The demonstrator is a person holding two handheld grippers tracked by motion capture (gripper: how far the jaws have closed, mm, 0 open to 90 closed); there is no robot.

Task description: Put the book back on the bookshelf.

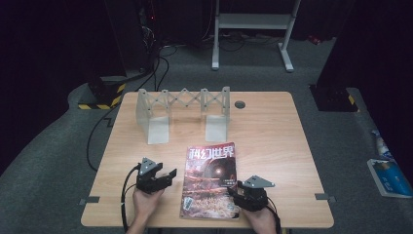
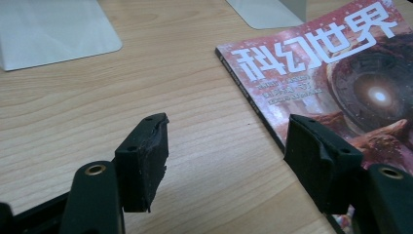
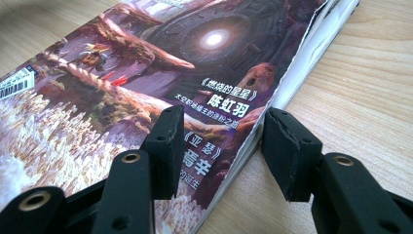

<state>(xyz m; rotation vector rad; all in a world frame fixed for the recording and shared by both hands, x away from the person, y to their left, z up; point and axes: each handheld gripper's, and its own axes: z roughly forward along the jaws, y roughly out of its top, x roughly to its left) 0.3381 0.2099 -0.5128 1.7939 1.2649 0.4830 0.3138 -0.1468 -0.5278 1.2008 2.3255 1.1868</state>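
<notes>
Glossy red magazine (image 1: pixel 210 181) lies flat at six o'clock on the tabletop (image 1: pixel 272 141), ready for lifting. My right hand-held gripper (image 3: pixel 219 141) straddles its page edge, jaws spread, nothing pinched. My left hand-held gripper (image 2: pixel 226 146) hangs open beside the spine, empty. The folding rack (image 1: pixel 184 111) waits at twelve o'clock. Small cover print stays unreadable.

Light from above falls evenly on the wooden table (image 1: pixel 272 131), while the room around it sinks into near darkness. The high view is soft and low in detail. In both gripper views the magazine (image 3: pixel 146 73) cover is fairly sharp mid-frame, and the nearest black jaws are slightly blurred.
</notes>
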